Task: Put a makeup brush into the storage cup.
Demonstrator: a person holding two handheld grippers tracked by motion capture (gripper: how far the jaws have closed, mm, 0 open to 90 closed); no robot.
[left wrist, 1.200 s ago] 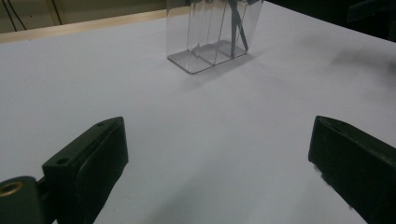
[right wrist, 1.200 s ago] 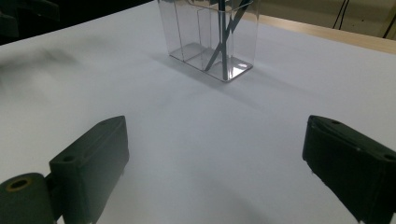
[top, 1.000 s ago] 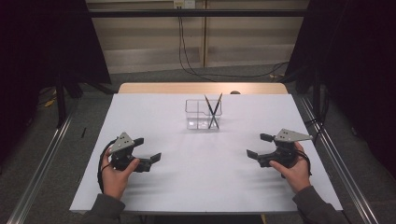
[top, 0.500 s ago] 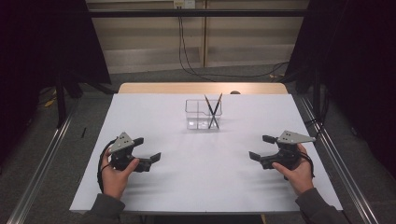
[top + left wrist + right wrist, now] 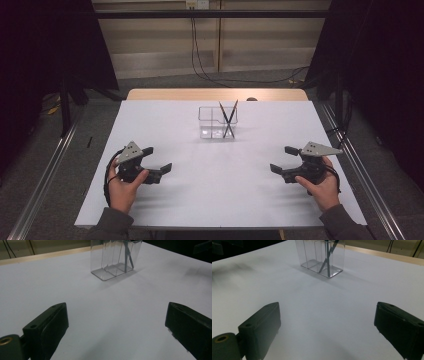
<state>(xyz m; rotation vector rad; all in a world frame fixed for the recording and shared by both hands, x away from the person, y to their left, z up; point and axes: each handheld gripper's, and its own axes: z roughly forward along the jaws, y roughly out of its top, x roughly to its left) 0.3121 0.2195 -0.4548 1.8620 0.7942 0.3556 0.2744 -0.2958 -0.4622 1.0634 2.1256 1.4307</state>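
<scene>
Pens [image 5: 228, 119], two dark ones crossed in an X, stand in the rightmost compartment of a clear holder [image 5: 217, 122] at the far middle of the white table [image 5: 210, 200], and they are what we take to be next in hand; starting from the tools, our left gripper [image 5: 159, 170] hovers low over the near left of the table with its jaws wide apart and nothing between them, and our right gripper [image 5: 283, 167] sits at the near right, likewise spread open and empty, both pointing inward and well apart from the holder. In the left gripper view the holder [image 5: 113, 261] lies ahead and a little right; in the right gripper view it [image 5: 320, 257] lies ahead and left, with the pens [image 5: 327, 258] leaning against its walls. To do the reach well, we judge the right gripper better placed, since the pens stand on its side; we should come in from above, close on one upper shaft clear of where the two cross, and lift straight so the light holder does not tip or slide. The other pen and the thin walls are the likely snags. Beyond the table, a wooden edge [image 5: 215, 94], trailing cables [image 5: 200, 55] and dark curtains pose no obstacle
</scene>
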